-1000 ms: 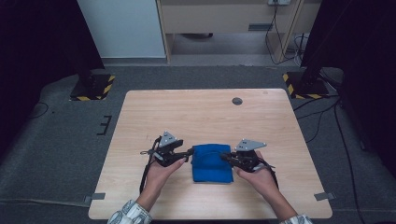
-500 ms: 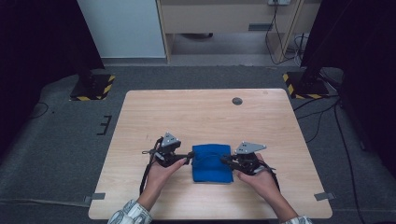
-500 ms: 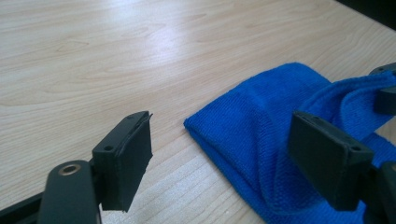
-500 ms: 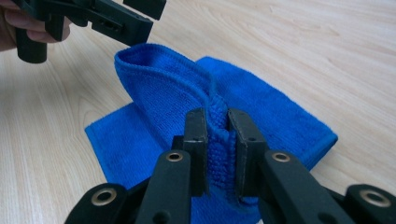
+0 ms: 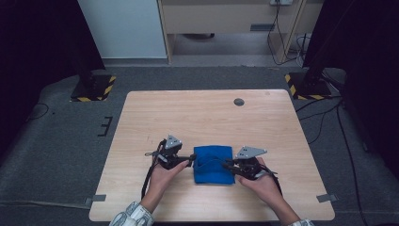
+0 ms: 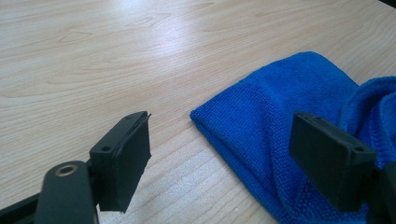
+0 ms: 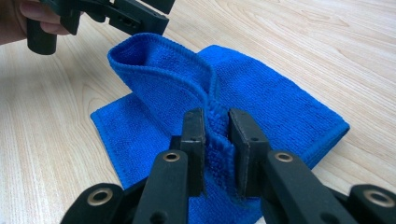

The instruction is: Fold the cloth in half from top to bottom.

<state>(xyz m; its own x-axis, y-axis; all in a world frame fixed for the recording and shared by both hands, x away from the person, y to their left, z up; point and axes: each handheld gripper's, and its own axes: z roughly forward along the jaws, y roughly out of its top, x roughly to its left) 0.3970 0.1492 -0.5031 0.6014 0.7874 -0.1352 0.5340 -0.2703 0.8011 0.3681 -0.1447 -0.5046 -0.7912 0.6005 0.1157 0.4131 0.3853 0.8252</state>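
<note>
The person's hands come in from the near edge of the tabletop point(image 5: 141, 117), one gripper in each. Between them, on the near half of the surface, lies a folded blue cloth point(image 5: 212, 165).

The right gripper point(image 7: 215, 135) is pinching a raised fold of the cloth: in the right gripper view both pads press on a ridge of fabric that stands up between them, and the ridge runs on as an arched flap toward the far-left corner. The rest of the cloth lies flat.

The left gripper point(image 6: 224, 154) stands spread, its jaws having just opened wide, with nothing pressed between them. In the left gripper view the near corner of the cloth sits between the pads but free of both; one pad hangs over bare wood, the other over the fabric.

Handling, as judged: the cloth is a soft, light microfibre pile. It will sag and drape wherever it is not supported, it will not slip easily from rubber pads, and it cannot be damaged by a firm pinch. Take hold at a hemmed edge or corner, where the stitched border gives the pads a thicker bite. A one-point grip lets the layers fall open.

Farther off, a small dark round fitting point(image 5: 239, 101) sits in the tabletop near the far edge.
</note>
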